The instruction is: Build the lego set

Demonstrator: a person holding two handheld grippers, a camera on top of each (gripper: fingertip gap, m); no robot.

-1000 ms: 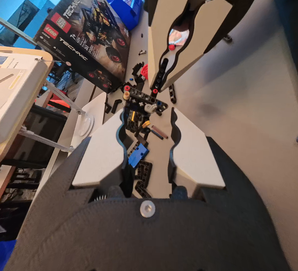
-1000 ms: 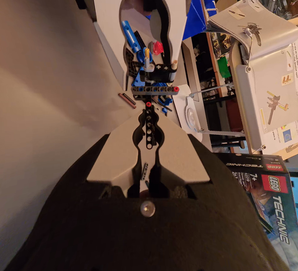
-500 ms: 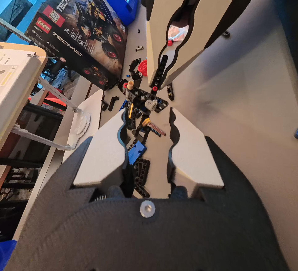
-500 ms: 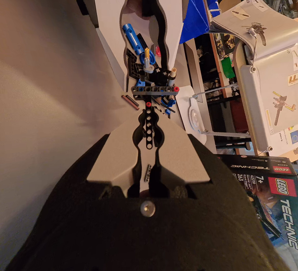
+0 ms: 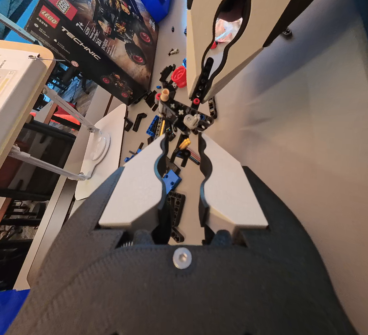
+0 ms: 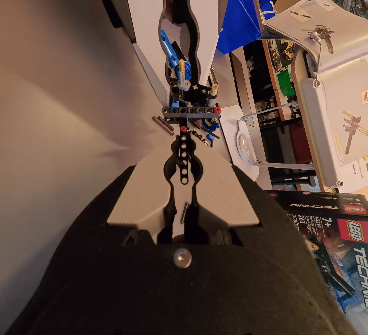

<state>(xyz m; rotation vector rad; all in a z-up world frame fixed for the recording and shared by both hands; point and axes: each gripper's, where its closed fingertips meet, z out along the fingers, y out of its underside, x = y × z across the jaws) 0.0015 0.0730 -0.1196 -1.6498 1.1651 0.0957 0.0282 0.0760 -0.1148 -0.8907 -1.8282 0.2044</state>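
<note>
Left gripper (image 5: 181, 136) fingers narrower apart than second ago, tips now flanking assembly's (image 5: 184, 115) lower end, closer.

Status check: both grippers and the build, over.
Right gripper shut on black holed beam. Left gripper open, beside black partial assembly. Loose pieces scattered on white table.

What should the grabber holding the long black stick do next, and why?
Probably close the left gripper on the half-built model to steady it. The right gripper already pinches the black beam, whose red-pinned tip seems joined to the model's grey bar, while the left gripper's jaws stand open around the model.
</note>
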